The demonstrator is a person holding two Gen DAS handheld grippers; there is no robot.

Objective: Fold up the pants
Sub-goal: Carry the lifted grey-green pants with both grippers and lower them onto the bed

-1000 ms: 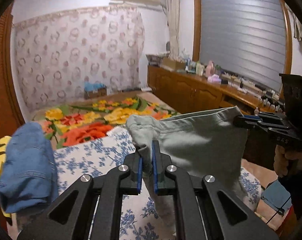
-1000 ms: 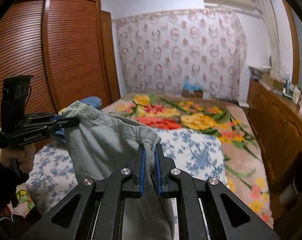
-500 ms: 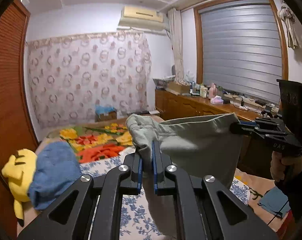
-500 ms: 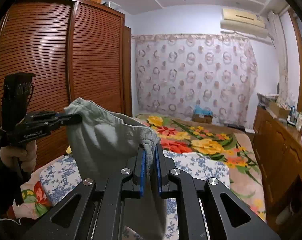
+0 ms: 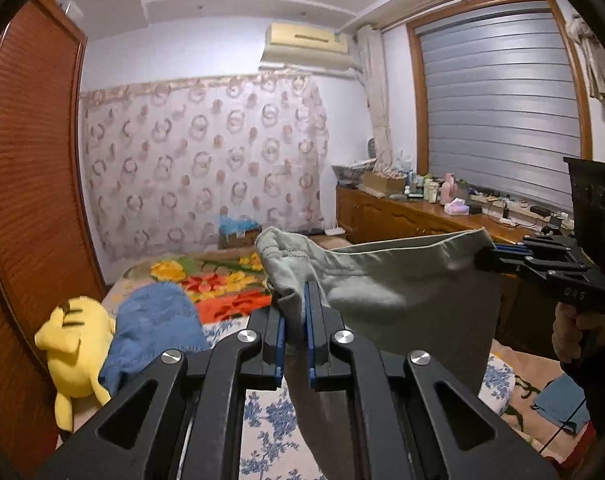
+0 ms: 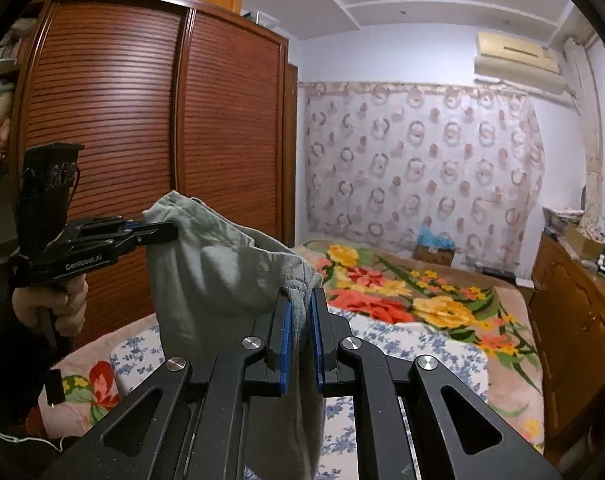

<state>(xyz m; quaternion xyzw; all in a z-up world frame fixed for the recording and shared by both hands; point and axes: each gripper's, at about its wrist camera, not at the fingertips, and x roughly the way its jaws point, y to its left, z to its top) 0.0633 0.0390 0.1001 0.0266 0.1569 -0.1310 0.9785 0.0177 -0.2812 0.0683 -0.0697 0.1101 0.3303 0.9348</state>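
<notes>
Grey-green pants (image 5: 398,292) hang in the air above the bed, stretched by the waistband between both grippers. My left gripper (image 5: 294,300) is shut on one bunched corner of the waistband; in the right wrist view it shows at the left (image 6: 170,230), held by a hand. My right gripper (image 6: 300,308) is shut on the other corner of the pants (image 6: 214,280); in the left wrist view it appears at the right (image 5: 486,258). The legs drop below both views and are hidden by the gripper bodies.
Below lies a bed with a blue-flowered white sheet (image 5: 270,420) and a bright floral blanket (image 6: 402,292). A yellow plush toy (image 5: 74,344) and blue jeans (image 5: 150,328) lie at the left. A brown wardrobe (image 6: 142,120) stands left, a cluttered wooden counter (image 5: 422,216) right.
Both grippers have lifted with the pants, so the views tilt up and show the ceiling. The waistband stays stretched between them and both grips are unchanged.
</notes>
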